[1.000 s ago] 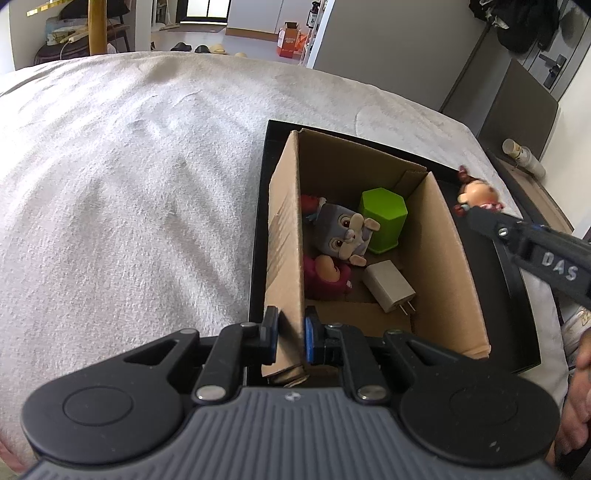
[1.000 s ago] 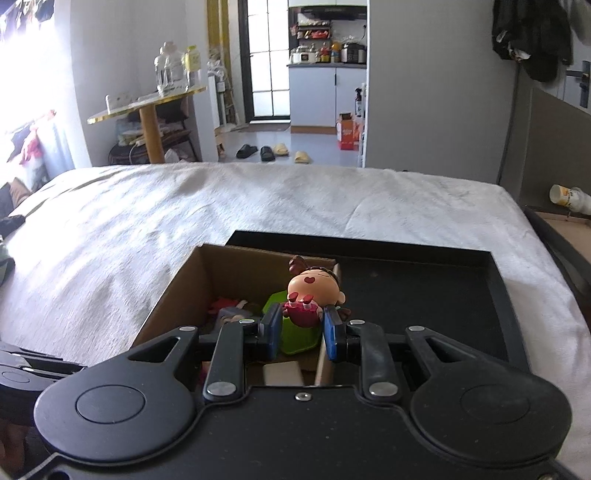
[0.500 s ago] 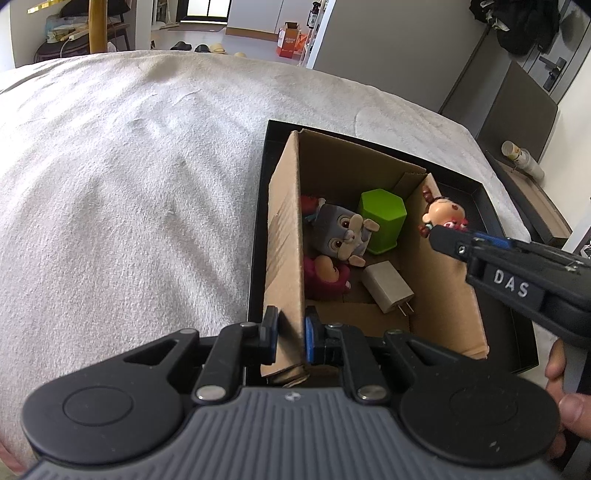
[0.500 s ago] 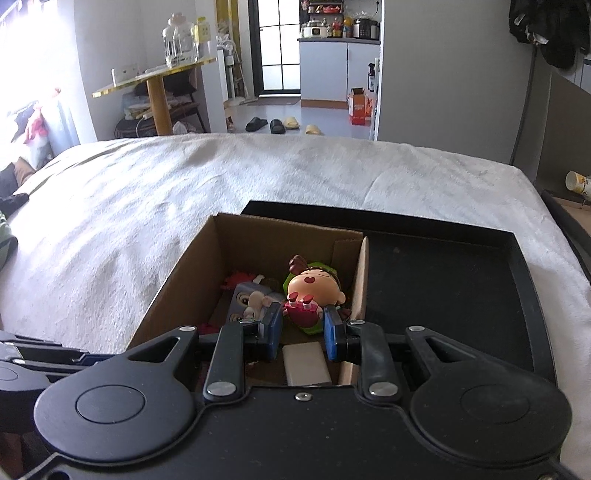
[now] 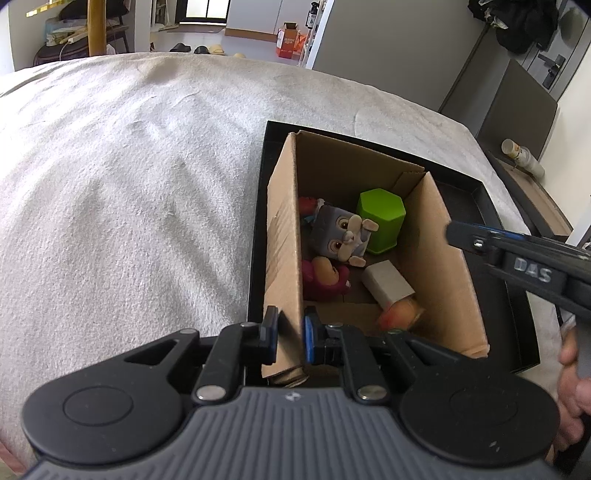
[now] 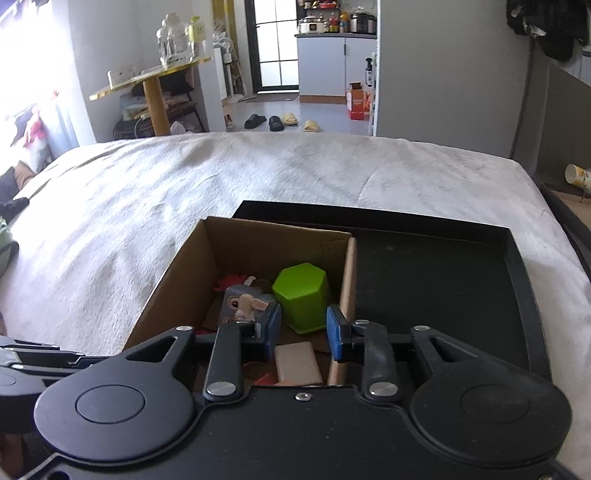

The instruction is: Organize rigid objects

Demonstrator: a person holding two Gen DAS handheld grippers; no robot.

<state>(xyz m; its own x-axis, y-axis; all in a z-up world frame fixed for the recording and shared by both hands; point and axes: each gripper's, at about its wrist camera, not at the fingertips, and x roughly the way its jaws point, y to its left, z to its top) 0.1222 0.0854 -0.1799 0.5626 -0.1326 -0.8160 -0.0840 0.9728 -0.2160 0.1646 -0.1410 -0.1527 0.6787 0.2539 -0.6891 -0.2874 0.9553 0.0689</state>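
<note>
Gripping the cardboard box (image 5: 282, 258) wall, left gripper (image 5: 287, 334) alone views spread-jawed right gripper (image 6: 303, 328).

A lived-in home, seemingly a small studio flat. A wide bed (image 6: 258, 177) with a pale textured cover fills the foreground. Beyond the bed's far edge, slippers (image 6: 284, 122) lie on the floor before a kitchen counter (image 6: 334, 26) crowded with pots. Left of the bed stands a round wooden table (image 6: 151, 75) bearing clear jars. Dark clothes (image 6: 550, 26) hang on the wall at the bed's right.
</note>
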